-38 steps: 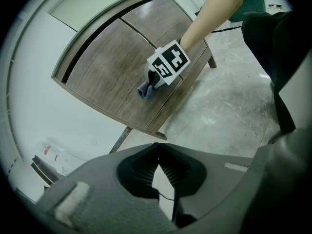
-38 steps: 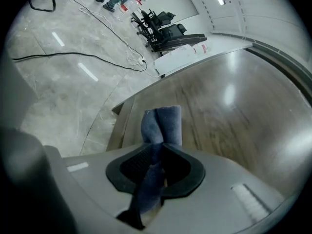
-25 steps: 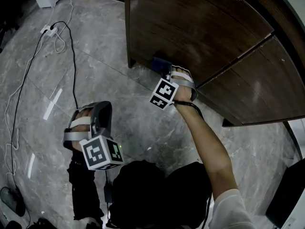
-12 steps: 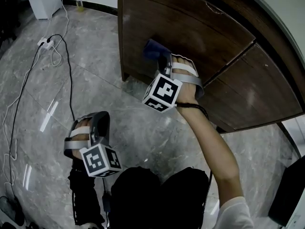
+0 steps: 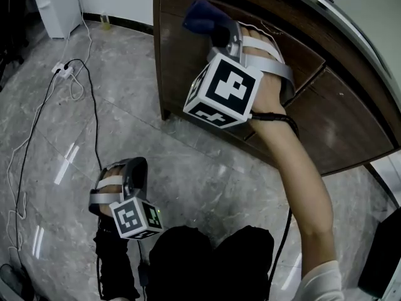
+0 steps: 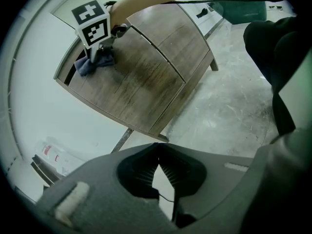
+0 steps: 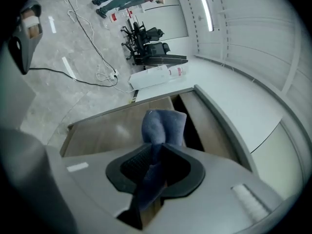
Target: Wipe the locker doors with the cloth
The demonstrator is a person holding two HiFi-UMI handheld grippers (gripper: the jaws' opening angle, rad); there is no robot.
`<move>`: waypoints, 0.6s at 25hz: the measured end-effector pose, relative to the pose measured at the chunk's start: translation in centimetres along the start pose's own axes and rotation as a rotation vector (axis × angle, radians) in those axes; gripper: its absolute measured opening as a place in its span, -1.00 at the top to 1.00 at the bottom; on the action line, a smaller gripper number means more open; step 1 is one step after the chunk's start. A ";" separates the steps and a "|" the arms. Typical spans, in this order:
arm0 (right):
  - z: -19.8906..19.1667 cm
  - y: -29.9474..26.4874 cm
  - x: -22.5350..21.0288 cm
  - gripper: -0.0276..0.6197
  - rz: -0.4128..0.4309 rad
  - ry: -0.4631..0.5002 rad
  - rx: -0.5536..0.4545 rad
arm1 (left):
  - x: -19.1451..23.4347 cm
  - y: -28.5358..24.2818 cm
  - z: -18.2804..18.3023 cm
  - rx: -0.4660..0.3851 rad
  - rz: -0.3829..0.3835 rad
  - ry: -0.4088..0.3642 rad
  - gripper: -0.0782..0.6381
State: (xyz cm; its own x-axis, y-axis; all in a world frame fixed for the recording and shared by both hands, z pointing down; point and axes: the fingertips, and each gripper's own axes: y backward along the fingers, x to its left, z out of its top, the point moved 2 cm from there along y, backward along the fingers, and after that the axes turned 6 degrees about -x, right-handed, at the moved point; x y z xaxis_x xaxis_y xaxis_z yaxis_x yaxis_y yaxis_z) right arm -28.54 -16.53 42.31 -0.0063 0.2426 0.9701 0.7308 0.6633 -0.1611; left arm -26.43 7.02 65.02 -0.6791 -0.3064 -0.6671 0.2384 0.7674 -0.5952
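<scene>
So the blue cloth is clamped between the jaws of the right gripper, with a bunched wad sticking out past the tips. Presumably that's so fabric, not plastic, is what gets pushed against the wood. It's held up high, by the top outer corner of the end locker door. From the left gripper view the wad looks pressed right onto the panel, though actual contact can't be fully confirmed. That spot makes sense as one end of a stroke, since the door gets covered edge to edge that way.

The left gripper is held low over the floor, well apart from the lockers, probably just to be out of the way. Its jaws are closed tip to tip and nothing is caught between them. No job is seen for it right now.

Materials:
- **Doors:** they're done in dark brown wood-grain, mostly matte with a faint sheen. They're flat slabs, split by a thin dark seam and capped by a pale rim along the top.
- **Cloth:** it looks soft, thick and a bit fleecy, and it's crumpled into rounded folds.
- **Floor:** it's laid in polished grey marble-look tile, glossy enough that lights are reflected in it. A thin black cable is trailed across it.
</scene>
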 end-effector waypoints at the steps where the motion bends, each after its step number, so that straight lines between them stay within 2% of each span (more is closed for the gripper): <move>1: 0.3 0.0 -1.0 0.70 -0.012 0.002 -0.008 | 0.0 0.0 0.0 -0.001 0.002 0.000 0.78; 4: 1.0 -0.2 -2.4 0.70 -0.024 0.002 -0.023 | 0.1 0.1 0.1 -0.004 0.005 0.000 0.78; 7: 1.0 -0.6 -1.2 0.70 -0.025 0.010 -0.012 | -0.1 -0.1 -0.2 -0.005 0.000 0.003 0.78; 15: 0.4 -3.6 9.7 0.70 0.098 0.061 0.026 | -0.2 -0.1 -1.7 0.018 -0.007 0.015 0.78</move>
State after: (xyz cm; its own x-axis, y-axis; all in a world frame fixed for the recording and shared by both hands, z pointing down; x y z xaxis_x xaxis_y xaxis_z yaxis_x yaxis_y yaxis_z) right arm -31.52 -16.32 52.22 0.1069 0.2640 0.9586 0.7078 0.6569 -0.2598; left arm -27.49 8.01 66.01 -0.6910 -0.3036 -0.6560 0.2457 0.7548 -0.6082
